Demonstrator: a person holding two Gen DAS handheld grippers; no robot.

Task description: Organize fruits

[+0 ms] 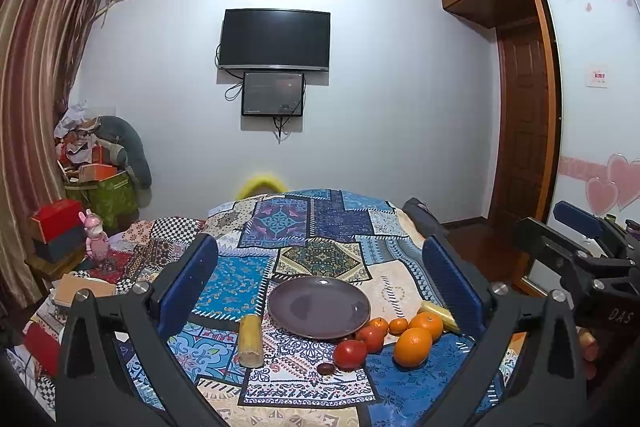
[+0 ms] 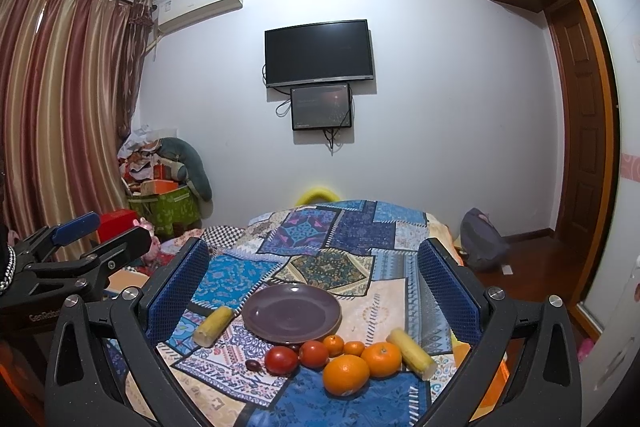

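**Nine loose pieces waiting beside an empty plate**

Both tools, left tool (image 1: 320, 275) and right tool (image 2: 314, 275), hover spread wide, holding nothing. On the patchwork bedspread (image 2: 384, 303), taken left to right around the purple plate (image 2: 291, 313): a corn piece (image 2: 213, 321) at 9 o'clock, stiff and ridged, best gripped across its middle; a small dark fruit (image 2: 253, 365) and two tomatoes (image 2: 281, 360) at 6 o'clock, probably soft-skinned, needing light pressure; tangerines (image 2: 334, 345) and oranges (image 2: 346, 375) at 5, firm but round and liable to roll; another corn piece (image 2: 410, 349) at 4.
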